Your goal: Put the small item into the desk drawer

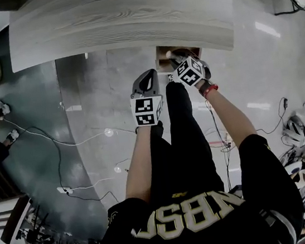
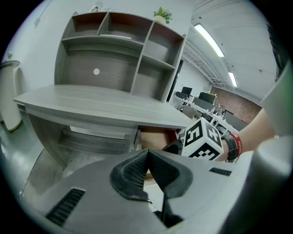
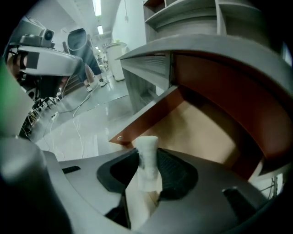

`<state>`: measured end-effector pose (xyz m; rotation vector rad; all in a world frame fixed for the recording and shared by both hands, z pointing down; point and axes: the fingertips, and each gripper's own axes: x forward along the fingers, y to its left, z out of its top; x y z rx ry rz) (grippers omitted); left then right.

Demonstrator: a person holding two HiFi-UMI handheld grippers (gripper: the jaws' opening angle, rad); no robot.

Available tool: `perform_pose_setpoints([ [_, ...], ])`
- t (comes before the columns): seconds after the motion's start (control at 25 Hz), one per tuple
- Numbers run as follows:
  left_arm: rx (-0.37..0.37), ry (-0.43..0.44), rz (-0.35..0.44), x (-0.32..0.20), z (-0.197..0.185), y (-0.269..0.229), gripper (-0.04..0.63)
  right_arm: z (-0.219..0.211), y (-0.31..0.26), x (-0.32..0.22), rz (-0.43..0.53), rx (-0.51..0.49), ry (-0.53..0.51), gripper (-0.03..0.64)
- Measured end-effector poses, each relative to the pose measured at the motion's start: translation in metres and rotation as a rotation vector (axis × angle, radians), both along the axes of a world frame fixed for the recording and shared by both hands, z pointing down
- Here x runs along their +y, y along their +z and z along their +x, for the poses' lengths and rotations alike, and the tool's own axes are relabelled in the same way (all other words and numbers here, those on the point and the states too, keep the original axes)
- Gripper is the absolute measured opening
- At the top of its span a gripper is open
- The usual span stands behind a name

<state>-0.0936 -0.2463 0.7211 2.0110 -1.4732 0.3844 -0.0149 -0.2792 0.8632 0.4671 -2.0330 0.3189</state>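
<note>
The right gripper (image 3: 146, 168) pinches the item (image 3: 147, 153), a small white cylinder, upright between its pads at lower centre of the right gripper view. The item's top sticks out past the jaw tips. Just beyond it, the open drawer (image 3: 149, 114) fills the middle and right of the frame, showing brown walls and a tan floor. The left gripper (image 2: 147, 160), jaws together and holding nothing, hangs near the desk (image 2: 91, 103).
</note>
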Motion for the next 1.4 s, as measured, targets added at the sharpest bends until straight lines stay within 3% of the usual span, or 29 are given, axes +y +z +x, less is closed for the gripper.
perform_pose_setpoints([
  [0.44, 0.009, -0.016, -0.027, 0.015, -0.004, 0.014, 0.012, -0.004, 0.039, 0.005, -0.071, 0.05, -0.007, 0.133],
  [0.84, 0.028, 0.038, -0.027, 0.018, -0.001, 0.004, 0.014, -0.004, 0.02, 0.002, -0.068, 0.029, 0.038, 0.16],
  [1.12, 0.003, 0.033, -0.009, 0.02, -0.014, -0.018, 0.014, 0.0, -0.023, 0.011, -0.034, -0.015, 0.126, 0.163],
  [1.4, -0.012, 0.007, 0.068, 0.012, -0.026, -0.062, 0.014, 0.016, -0.094, 0.017, -0.002, -0.118, 0.322, 0.163],
])
